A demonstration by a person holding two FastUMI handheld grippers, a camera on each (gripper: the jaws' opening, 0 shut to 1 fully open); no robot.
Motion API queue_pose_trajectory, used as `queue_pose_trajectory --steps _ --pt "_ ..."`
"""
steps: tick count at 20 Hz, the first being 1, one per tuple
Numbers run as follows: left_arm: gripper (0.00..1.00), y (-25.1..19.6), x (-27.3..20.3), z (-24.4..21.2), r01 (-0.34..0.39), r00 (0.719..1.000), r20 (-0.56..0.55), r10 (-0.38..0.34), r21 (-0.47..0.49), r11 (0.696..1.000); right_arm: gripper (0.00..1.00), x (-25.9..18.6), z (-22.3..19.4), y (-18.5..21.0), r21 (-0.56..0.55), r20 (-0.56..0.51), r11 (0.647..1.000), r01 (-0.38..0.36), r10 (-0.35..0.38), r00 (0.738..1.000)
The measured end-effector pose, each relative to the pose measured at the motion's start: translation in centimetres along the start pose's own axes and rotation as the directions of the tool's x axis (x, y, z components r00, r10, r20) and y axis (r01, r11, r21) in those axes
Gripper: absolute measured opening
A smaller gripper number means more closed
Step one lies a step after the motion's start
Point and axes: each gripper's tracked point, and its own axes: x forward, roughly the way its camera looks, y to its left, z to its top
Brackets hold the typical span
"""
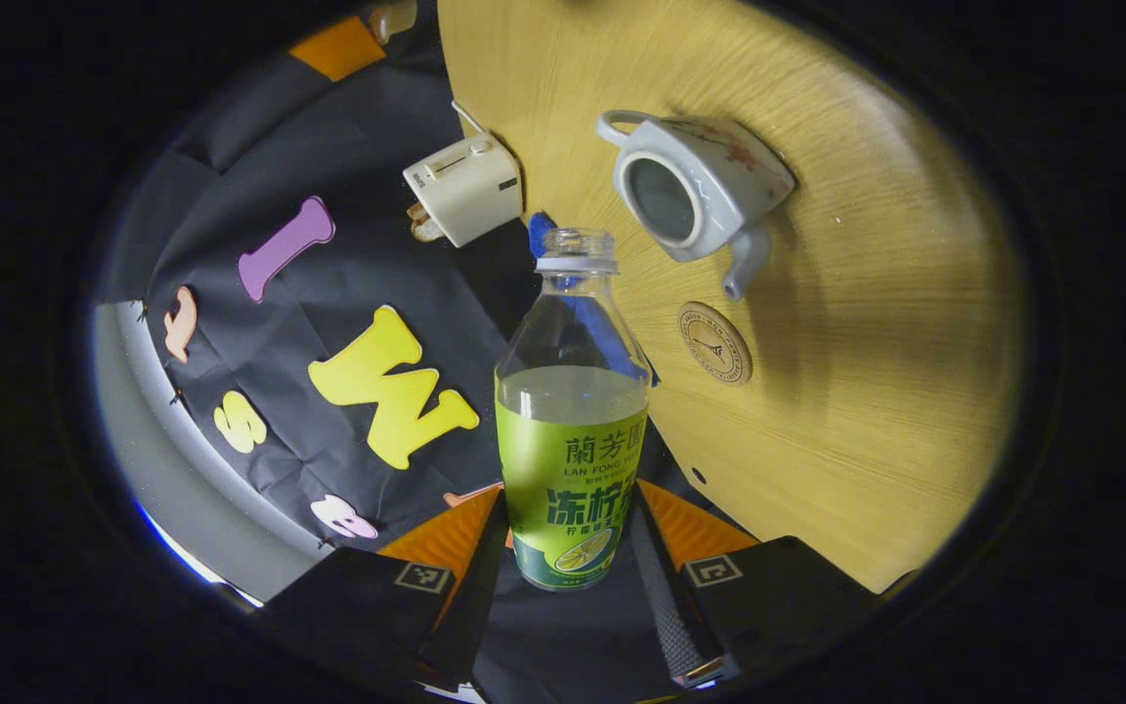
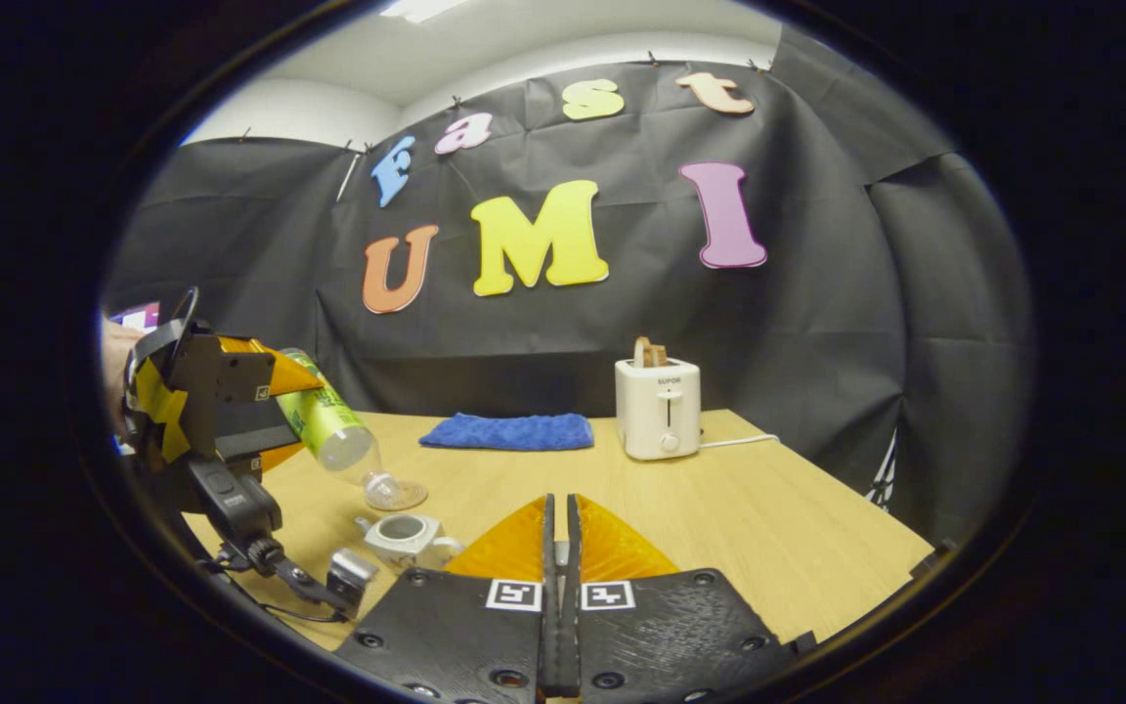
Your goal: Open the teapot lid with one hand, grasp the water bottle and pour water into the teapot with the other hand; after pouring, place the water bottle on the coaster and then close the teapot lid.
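My left gripper (image 1: 568, 508) is shut on the water bottle (image 1: 571, 460), a clear uncapped bottle with a green label, partly full. Past its mouth the white teapot (image 1: 695, 191) stands on the wooden table with its top open and no lid on it. A round coaster (image 1: 714, 342) lies beside the spout. In the right gripper view the left gripper (image 2: 221, 411) holds the bottle (image 2: 328, 425) tilted, neck down, above the teapot (image 2: 405, 536) and coaster (image 2: 397, 496). No stream shows. My right gripper (image 2: 560, 533) is shut, with a pale sliver that looks like the lid's knob between its fingers.
A white toaster (image 2: 659, 406) with a cord stands at the back of the table (image 2: 768, 508), and a folded blue cloth (image 2: 509, 430) lies to its left. The toaster (image 1: 465, 188) also appears near the table's edge. A hand (image 2: 113, 362) holds the left gripper.
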Motion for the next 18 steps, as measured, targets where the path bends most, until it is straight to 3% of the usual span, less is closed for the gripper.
queue_pose_trajectory --steps 3,5,6,9,12,15,18 --pt "0.72 -3.3 0.0 0.3 0.096 0.995 0.042 -0.089 -0.218 0.971 0.00 -0.3 0.4 0.1 -0.002 0.003 1.000 0.008 -0.008 1.000" --pt "0.72 -5.3 -0.5 0.8 0.167 0.986 0.086 -0.145 -0.385 0.908 0.00 -0.4 0.8 0.4 -0.001 0.004 1.000 0.011 -0.011 1.000" --pt "0.72 -5.9 -0.8 0.7 0.193 0.981 0.110 -0.159 -0.486 0.853 0.00 -0.5 1.1 0.5 0.001 0.007 1.000 0.010 -0.010 1.000" --pt "0.72 -6.0 -1.1 -0.5 0.208 0.978 0.145 -0.152 -0.753 0.624 0.00 -0.4 2.0 1.4 0.012 0.010 1.000 0.001 -0.001 1.000" --pt "0.72 -6.2 -1.3 -2.4 0.174 0.983 0.142 -0.118 -0.927 0.333 0.00 -0.2 2.9 2.5 0.004 0.016 1.000 -0.006 0.006 1.000" --pt "0.72 -6.4 -1.7 -3.3 0.153 0.984 0.144 -0.105 -0.984 0.092 0.00 -0.1 3.7 4.1 -0.005 0.024 1.000 -0.023 0.023 0.999" --pt "0.72 -5.8 -1.0 -2.8 0.168 0.980 0.181 -0.084 -0.975 -0.142 0.00 -0.2 4.2 5.1 -0.012 0.033 0.999 -0.030 0.031 0.999"
